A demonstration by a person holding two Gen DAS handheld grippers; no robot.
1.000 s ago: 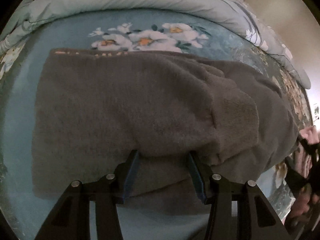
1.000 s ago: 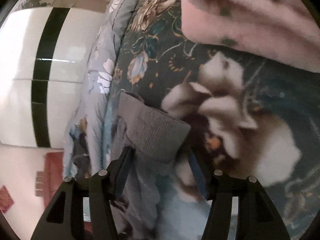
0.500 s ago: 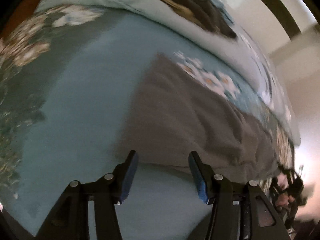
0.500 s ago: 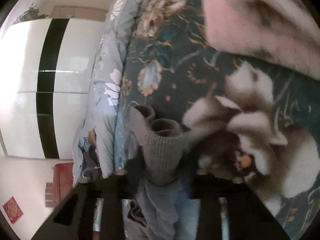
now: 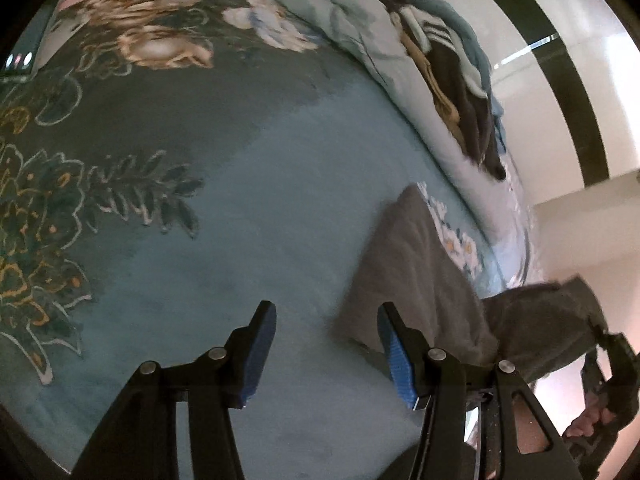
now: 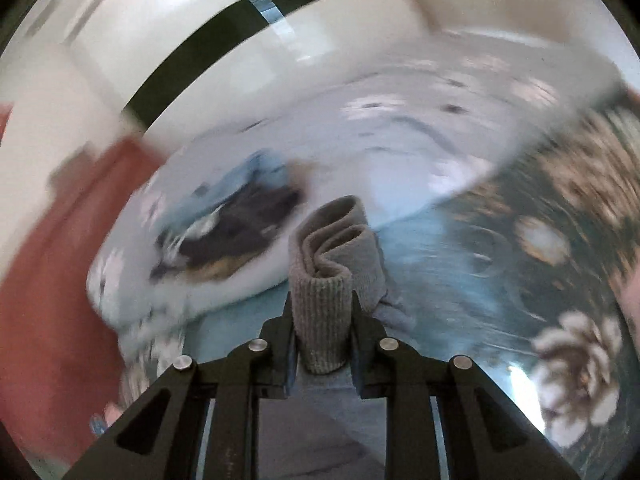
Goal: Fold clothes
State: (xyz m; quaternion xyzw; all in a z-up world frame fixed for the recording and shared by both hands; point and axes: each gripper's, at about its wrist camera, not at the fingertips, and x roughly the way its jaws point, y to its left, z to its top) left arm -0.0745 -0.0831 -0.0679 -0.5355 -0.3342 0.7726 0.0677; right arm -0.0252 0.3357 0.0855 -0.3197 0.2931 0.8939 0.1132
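Gripping the ribbed cuff [image 6: 324, 320] of the grey knitted sweater [image 5: 416, 280], the right tongs [image 6: 323, 350] are holding it raised, having just been closing on it, the pads pressing both sides. The sweater's body is lying on the teal floral bedspread [image 5: 240, 220], its sleeve running up toward the right tongs. The left tongs [image 5: 326, 354] are hovering open over bare bedspread beside the sweater's edge, gripping nothing.

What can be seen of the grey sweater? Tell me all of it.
The grey sweater is a soft, fuzzy knit lying partly flat on the blue floral bedspread. One sleeve rises off the bed; its ribbed cuff, bunched in folds, is clamped in the right gripper. The left gripper hangs open beside it, touching nothing.
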